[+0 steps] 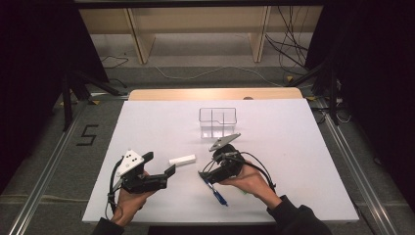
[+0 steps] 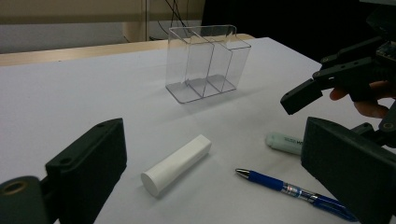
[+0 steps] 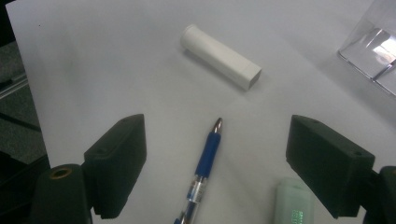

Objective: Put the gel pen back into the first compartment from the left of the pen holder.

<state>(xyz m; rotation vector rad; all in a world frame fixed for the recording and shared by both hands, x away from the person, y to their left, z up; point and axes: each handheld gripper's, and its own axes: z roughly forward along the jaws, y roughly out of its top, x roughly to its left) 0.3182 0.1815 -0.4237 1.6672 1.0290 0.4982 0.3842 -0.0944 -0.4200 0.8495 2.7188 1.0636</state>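
Both tongs stand with jaws wide apart, holding nothing. Right tongs (image 3: 215, 158) hover over the blue ballpoint pen (image 3: 205, 161), which lies flat on the white bench (image 1: 303, 161) between the jaws, tip toward the white cylindrical stick (image 3: 220, 56). Left tongs (image 1: 164, 164) sit near that stick's other side. A pale green marker (image 3: 292, 203) lies just beside the pen. A clear plastic divided organiser (image 1: 218, 121) stands farther back.

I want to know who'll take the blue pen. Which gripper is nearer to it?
Right. The right gripper hovers directly over the blue pen, open fingers either side of it; the left gripper is farther off, facing the white stick.
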